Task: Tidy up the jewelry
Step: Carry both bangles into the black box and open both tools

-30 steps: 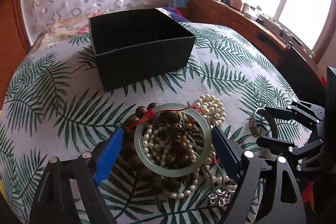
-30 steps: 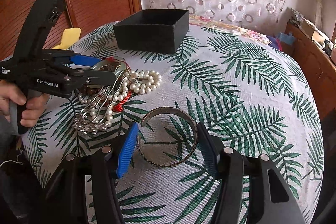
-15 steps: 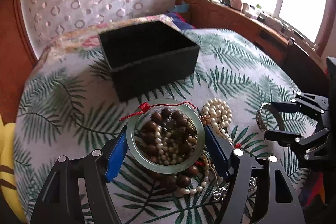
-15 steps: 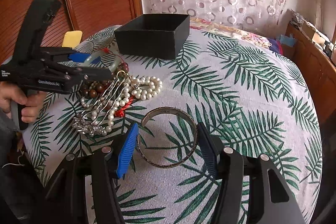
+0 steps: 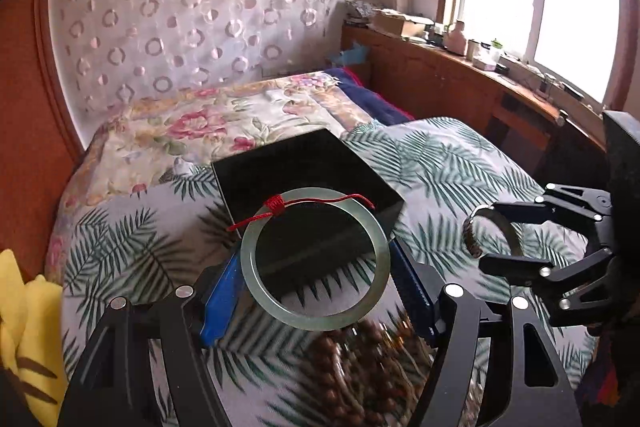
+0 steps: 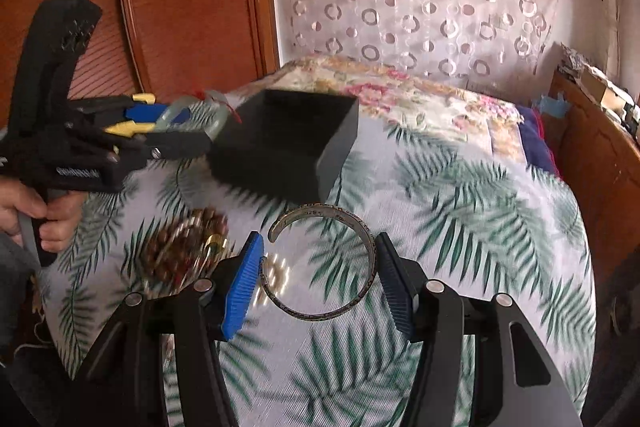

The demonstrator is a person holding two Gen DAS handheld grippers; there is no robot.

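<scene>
My left gripper (image 5: 315, 267) is shut on a pale green jade bangle (image 5: 316, 321) with a red cord, and holds it in the air just in front of the open black box (image 5: 296, 167). My right gripper (image 6: 320, 255) is shut on an open silver cuff bracelet (image 6: 320, 315), lifted off the leaf-print cloth (image 6: 460, 207) short of the box (image 6: 288, 139). A blurred heap of brown beads, pearls and chains (image 6: 184, 247) lies on the cloth below and to the left. The right wrist view also shows the left gripper (image 6: 176, 127) with the bangle (image 6: 216, 107) at the box's left corner.
A person's hand (image 6: 36, 211) holds the left gripper's handle. A flowered quilt (image 5: 200, 123) lies behind the box. A yellow cloth (image 5: 24, 327) sits at the left edge, and a wooden ledge with small items (image 5: 480, 67) runs under the window on the right.
The left gripper's pads have come in against the jade bangle. Both grippers have risen with their bracelets and moved toward the black box. The bead heap stays on the cloth.
</scene>
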